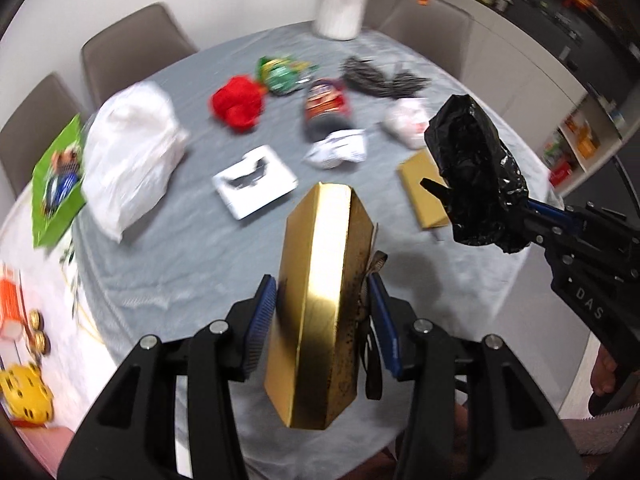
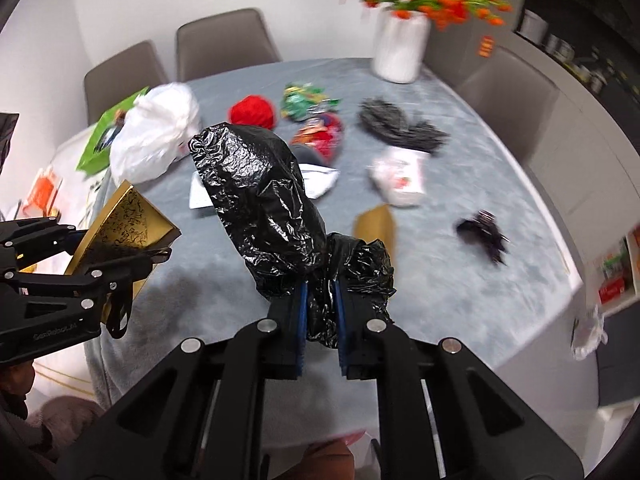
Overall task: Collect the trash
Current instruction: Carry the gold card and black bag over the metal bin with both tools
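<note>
My left gripper [image 1: 322, 312] is shut on a gold box [image 1: 320, 300] and holds it above the near edge of the grey table [image 1: 180, 264]. The box also shows in the right wrist view [image 2: 124, 228]. My right gripper [image 2: 320, 312] is shut on a crumpled black plastic bag [image 2: 260, 200], held above the table; in the left wrist view the bag [image 1: 476, 168] is at the right. Trash lies on the table: a red ball [image 1: 236, 104], a green wrapper [image 1: 280, 72], a red-blue packet [image 1: 326, 104], crumpled white paper [image 1: 338, 148], a white card [image 1: 254, 182].
A large white bag [image 1: 128, 152] and a green bag [image 1: 56, 184] sit at the left. A white vase [image 1: 342, 4] with orange flowers stands at the back. Black shreds [image 2: 400, 124], a white wrapper [image 2: 400, 180], a flat gold piece [image 2: 378, 224], a dark scrap [image 2: 484, 236]. Grey chairs [image 2: 224, 40] surround the table.
</note>
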